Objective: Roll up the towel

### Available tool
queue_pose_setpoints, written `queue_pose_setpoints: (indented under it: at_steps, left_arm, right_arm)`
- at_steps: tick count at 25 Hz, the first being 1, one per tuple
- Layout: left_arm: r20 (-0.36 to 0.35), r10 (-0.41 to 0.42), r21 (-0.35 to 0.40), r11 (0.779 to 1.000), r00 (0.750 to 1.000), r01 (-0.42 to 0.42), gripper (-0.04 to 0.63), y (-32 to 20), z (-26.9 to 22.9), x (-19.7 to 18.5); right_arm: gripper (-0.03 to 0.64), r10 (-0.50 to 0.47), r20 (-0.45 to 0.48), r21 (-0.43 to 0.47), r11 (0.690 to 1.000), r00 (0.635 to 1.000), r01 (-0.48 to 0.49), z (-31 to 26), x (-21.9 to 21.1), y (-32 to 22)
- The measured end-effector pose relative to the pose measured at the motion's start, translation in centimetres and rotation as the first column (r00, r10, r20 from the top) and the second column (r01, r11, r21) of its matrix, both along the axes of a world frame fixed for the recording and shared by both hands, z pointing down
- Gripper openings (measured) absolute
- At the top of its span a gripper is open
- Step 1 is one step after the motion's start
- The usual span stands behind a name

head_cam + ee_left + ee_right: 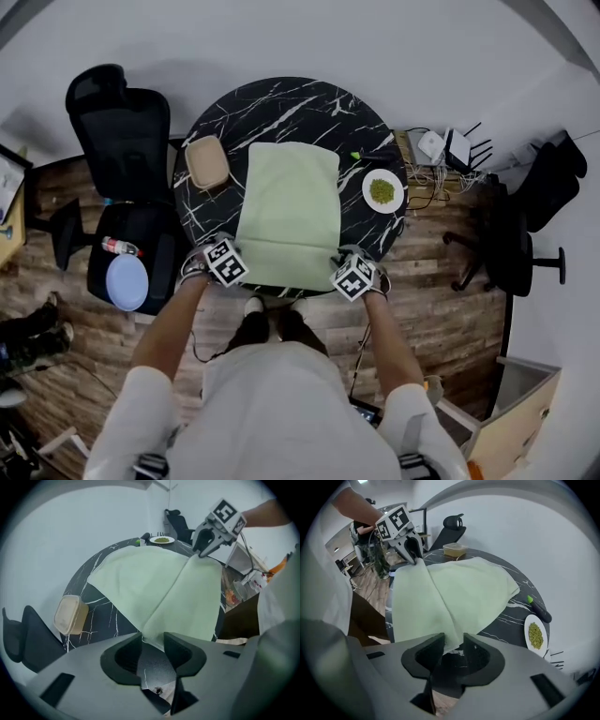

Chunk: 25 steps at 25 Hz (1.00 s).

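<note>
Left fingers (180, 650), right fingers (479, 656) spread, towel (289, 211) corners between | towel soft, pale-green, rectangular | table (281, 103) round black marble

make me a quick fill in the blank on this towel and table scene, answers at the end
1. The pale green towel lies on a black marble table that is ___ in shape.
2. In the head view, the white plate sits to the towel's ___.
3. In that view, the tan container sits on the towel's ___ side.
4. The left gripper and right gripper each have a towel ___ between their jaws.
Answers: round; right; left; corner
</note>
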<state>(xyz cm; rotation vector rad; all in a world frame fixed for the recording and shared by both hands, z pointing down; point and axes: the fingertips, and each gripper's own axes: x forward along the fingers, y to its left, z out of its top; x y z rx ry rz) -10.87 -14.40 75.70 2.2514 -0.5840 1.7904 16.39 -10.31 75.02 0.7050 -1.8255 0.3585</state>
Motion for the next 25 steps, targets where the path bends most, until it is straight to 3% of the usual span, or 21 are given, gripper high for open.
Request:
queue_pose_setpoints:
  at_steps: [1,5,8,10,12,14,21,25]
  left_arm:
    - [-0.012,-0.023,0.007,1.000,1.000,0.023,0.153,-0.1,0.0,0.0]
    - [-0.124,-0.114,0.078,0.989,0.986,0.125,0.239,-1.1,-1.7,-0.3]
    - [-0.218,-0.122,0.111,0.983,0.968,0.148,0.249,-0.1,-3.7,-0.5]
    - [-0.245,-0.027,0.103,0.993,0.969,0.054,0.237,2.8,-4.2,0.2]
    - [-0.212,0.106,0.084,0.992,0.972,-0.090,0.210,6.5,-3.1,0.8]
    - [-0.154,0.173,0.066,0.984,0.973,-0.165,0.187,9.0,-1.2,0.4]
    - [-0.035,0.132,0.014,0.991,0.991,-0.132,0.172,8.8,2.5,-1.4]
    - [-0.032,0.111,-0.029,0.993,0.993,-0.112,0.109,8.5,3.0,-1.5]
  right_arm:
    - [0.131,0.020,-0.002,0.020,1.000,1.000,-0.020,0.0,0.3,-0.2]
    - [0.140,0.042,0.042,0.203,0.978,0.998,-0.050,-3.2,1.2,-1.0]
    - [0.121,-0.099,0.056,0.263,0.962,0.993,0.081,-5.4,-0.7,2.2]
    - [0.112,-0.222,0.041,0.226,0.952,0.974,0.207,-4.7,-2.4,5.8]
    - [0.109,-0.288,0.025,0.160,0.947,0.957,0.280,-2.9,-3.2,8.9]
    - [0.109,-0.299,0.008,0.110,0.949,0.954,0.297,-1.1,-3.0,10.5]
    - [0.109,-0.287,-0.050,0.030,0.957,0.957,0.288,2.2,-1.5,10.5]
    - [0.059,-0.272,-0.086,0.021,0.961,0.958,0.275,3.0,-1.1,9.7]
